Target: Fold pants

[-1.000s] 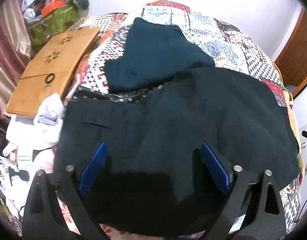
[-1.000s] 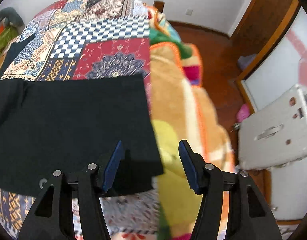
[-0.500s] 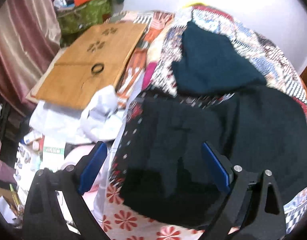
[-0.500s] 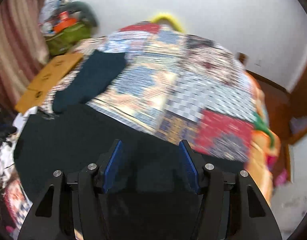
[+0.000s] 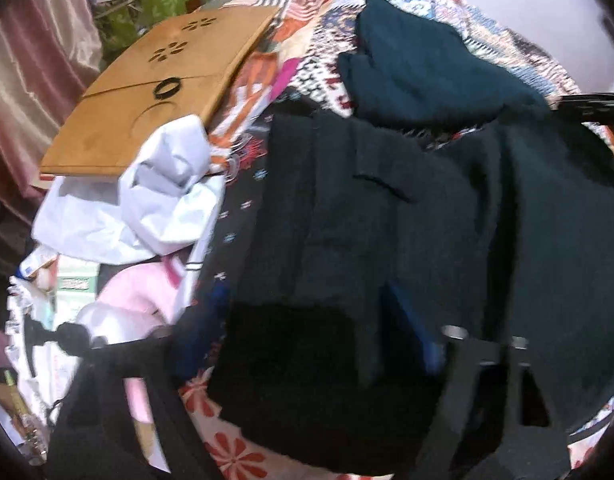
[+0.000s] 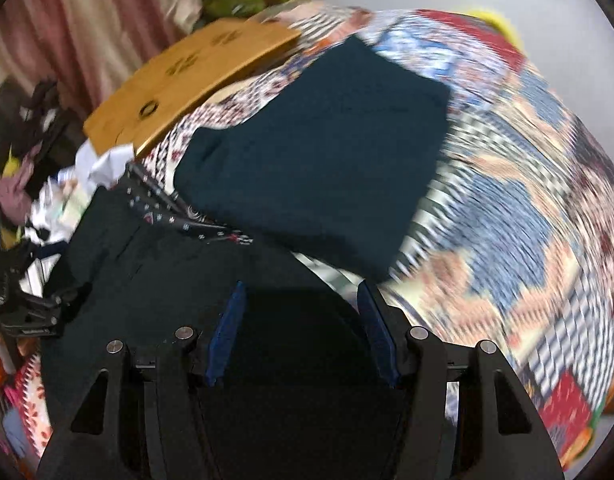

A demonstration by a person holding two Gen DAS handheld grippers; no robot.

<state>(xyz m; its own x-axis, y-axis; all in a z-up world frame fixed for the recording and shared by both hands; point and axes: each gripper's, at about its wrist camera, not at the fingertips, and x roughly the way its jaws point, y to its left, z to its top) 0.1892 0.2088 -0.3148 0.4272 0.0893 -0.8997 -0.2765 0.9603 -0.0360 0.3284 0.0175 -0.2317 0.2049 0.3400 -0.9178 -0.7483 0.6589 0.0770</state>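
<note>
The black pants (image 5: 387,240) lie spread on the patchwork bedspread, near its front edge. My left gripper (image 5: 307,332) is open, blurred, with its blue pads straddling the pants' near left end. In the right wrist view the pants (image 6: 179,272) fill the lower left, and my right gripper (image 6: 303,336) is open just above the dark cloth. Whether either gripper touches the cloth is not clear. The left gripper shows at the left edge of the right wrist view (image 6: 31,312).
A folded dark teal garment (image 5: 427,68) lies on the bedspread (image 6: 507,200) beyond the pants, also in the right wrist view (image 6: 319,160). A wooden lap tray (image 5: 159,88) leans at the bed's left side. White and pink clothes (image 5: 147,200) are piled on the floor there.
Both grippers have swung to the left. The right one left the pants' right end and now looks over their left part. The left one has tilted at the pants' left end.
</note>
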